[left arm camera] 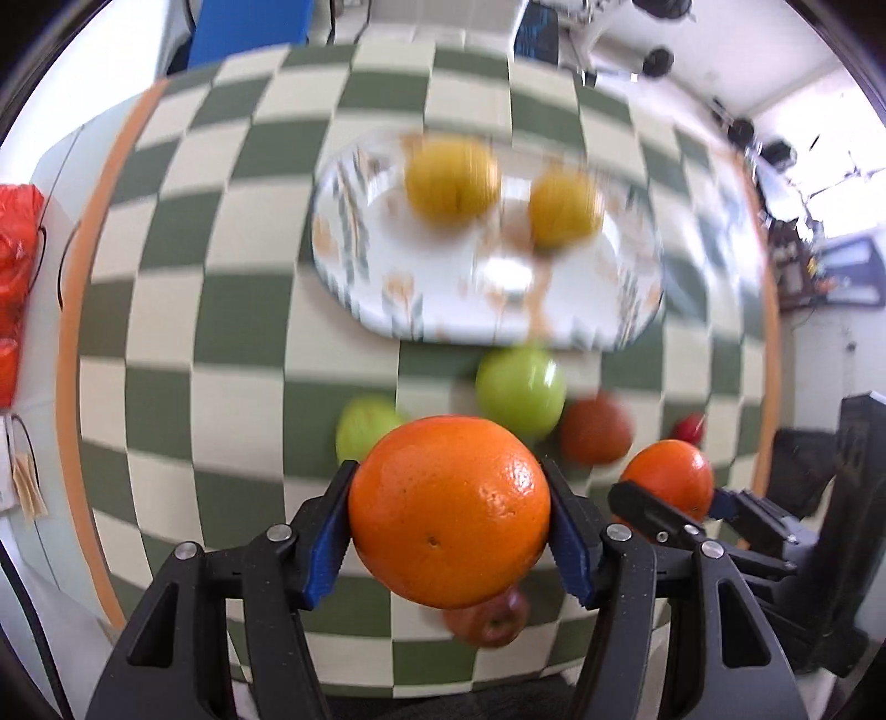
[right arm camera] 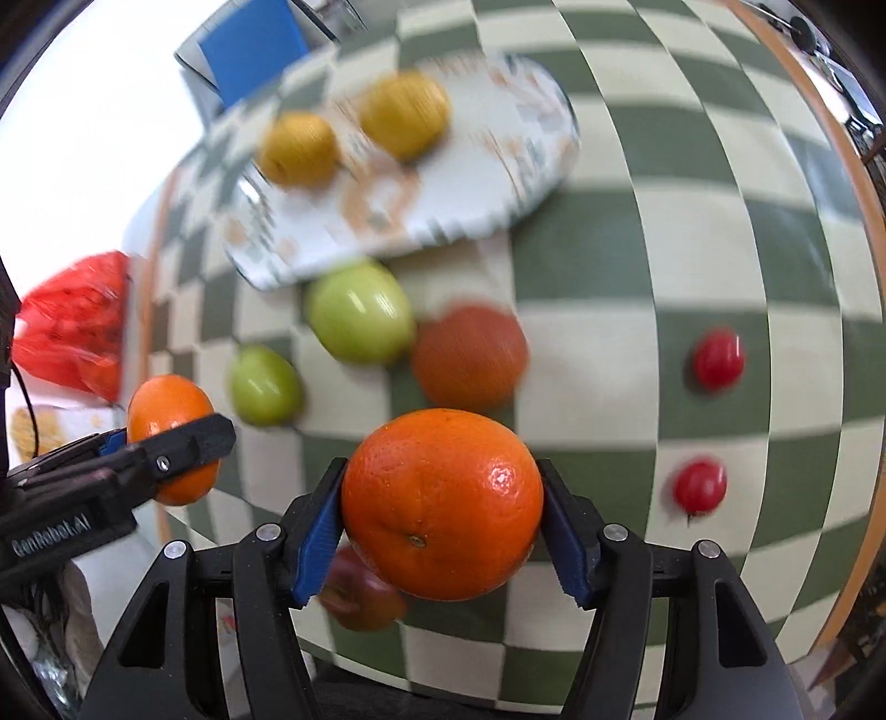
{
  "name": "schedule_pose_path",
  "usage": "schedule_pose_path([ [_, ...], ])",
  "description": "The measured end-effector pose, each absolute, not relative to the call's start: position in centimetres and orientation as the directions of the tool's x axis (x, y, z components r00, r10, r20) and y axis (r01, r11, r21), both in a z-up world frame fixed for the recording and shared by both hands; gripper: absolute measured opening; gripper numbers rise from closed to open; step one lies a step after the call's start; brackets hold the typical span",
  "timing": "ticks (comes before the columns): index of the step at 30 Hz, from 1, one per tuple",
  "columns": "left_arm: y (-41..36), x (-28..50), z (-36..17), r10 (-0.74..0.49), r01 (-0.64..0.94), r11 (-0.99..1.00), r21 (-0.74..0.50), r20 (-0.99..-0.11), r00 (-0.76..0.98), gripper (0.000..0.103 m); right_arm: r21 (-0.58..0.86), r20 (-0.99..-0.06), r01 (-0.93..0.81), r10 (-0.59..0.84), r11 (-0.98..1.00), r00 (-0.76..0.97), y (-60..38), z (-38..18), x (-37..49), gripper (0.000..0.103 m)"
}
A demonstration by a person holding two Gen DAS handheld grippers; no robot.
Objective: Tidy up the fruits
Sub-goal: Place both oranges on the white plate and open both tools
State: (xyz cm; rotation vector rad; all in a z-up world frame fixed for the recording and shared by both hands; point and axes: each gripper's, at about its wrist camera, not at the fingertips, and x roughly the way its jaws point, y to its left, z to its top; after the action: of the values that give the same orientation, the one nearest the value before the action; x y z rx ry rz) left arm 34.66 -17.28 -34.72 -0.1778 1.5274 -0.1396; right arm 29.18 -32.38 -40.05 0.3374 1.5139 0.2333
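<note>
My left gripper [left arm camera: 448, 493] is shut on a large orange [left arm camera: 448, 509], held above the checked table. My right gripper [right arm camera: 441, 493] is shut on a second orange [right arm camera: 441, 504]; it also shows at the right of the left wrist view, with its orange [left arm camera: 667, 479]. Beyond them stands a white patterned plate [left arm camera: 387, 310] [right arm camera: 498, 210] with two yellow fruits [left arm camera: 451, 180] [left arm camera: 565, 207]. On the cloth below lie two green apples [right arm camera: 360, 313] [right arm camera: 266, 385], a red-brown fruit [right arm camera: 469, 357], a red apple [right arm camera: 360, 592] partly hidden under the orange, and two small red fruits [right arm camera: 718, 360] [right arm camera: 699, 487].
A green and cream checked cloth [left arm camera: 221, 277] with an orange border covers the round table. A red plastic bag [right arm camera: 77, 315] lies off the table's left edge. A blue panel [left arm camera: 249, 27] stands behind the table. The background is blurred.
</note>
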Motion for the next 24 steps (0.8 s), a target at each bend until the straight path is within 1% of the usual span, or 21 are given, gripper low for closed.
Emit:
schedule_pose_path([
  [2, -17.0, 37.2, -34.4, -0.19, -0.03, 0.981, -0.192, -0.98, 0.059, 0.06, 0.376, -0.925, 0.053, 0.371, 0.925, 0.082, -32.5, -38.7, 31.8, 0.067],
  [5, -16.3, 40.3, -34.7, -0.159, -0.031, 0.986, -0.161, -0.985, 0.062, 0.06, 0.345, -0.933, 0.031, 0.34, 0.938, 0.12, -31.6, -37.9, 35.7, 0.067],
  [9, -15.6, 44.2, -38.0, -0.128, -0.034, 0.991, -0.127, -0.992, -0.016, 0.06, 0.275, -0.955, 0.001, 0.273, 0.961, 0.115, -31.3, -38.9, 41.0, 0.067],
  [12, -15.1, 46.1, -40.1, -0.118, -0.051, 0.992, -0.114, -0.991, -0.067, 0.06, 0.228, -0.97, -0.024, 0.229, 0.973, 0.076, -31.0, -40.2, 43.4, 0.067],
  [15, -14.6, 46.9, -41.5, -0.096, -0.055, 0.994, -0.091, -0.991, -0.097, 0.06, 0.198, -0.979, -0.046, 0.199, 0.979, 0.032, -31.4, -41.9, 44.4, 0.067],
  [18, -14.0, 47.2, -42.6, -0.106, -0.071, 0.993, -0.098, -0.987, -0.118, 0.061, 0.173, -0.985, -0.063, 0.174, 0.983, 0.001, -31.3, -43.4, 45.1, 0.067],
  [20, -13.8, 47.2, -42.7, -0.122, -0.08, 0.99, -0.113, -0.986, -0.116, 0.061, 0.156, -0.988, -0.071, 0.156, 0.985, -0.006, -31.3, -44.0, 45.4, 0.067],
  [24, -13.9, 47.3, -43.0, -0.112, -0.071, 0.992, -0.103, -0.985, -0.13, 0.061, 0.154, -0.988, -0.061, 0.154, 0.986, -0.011, -31.5, -44.6, 45.7, 0.068],
])
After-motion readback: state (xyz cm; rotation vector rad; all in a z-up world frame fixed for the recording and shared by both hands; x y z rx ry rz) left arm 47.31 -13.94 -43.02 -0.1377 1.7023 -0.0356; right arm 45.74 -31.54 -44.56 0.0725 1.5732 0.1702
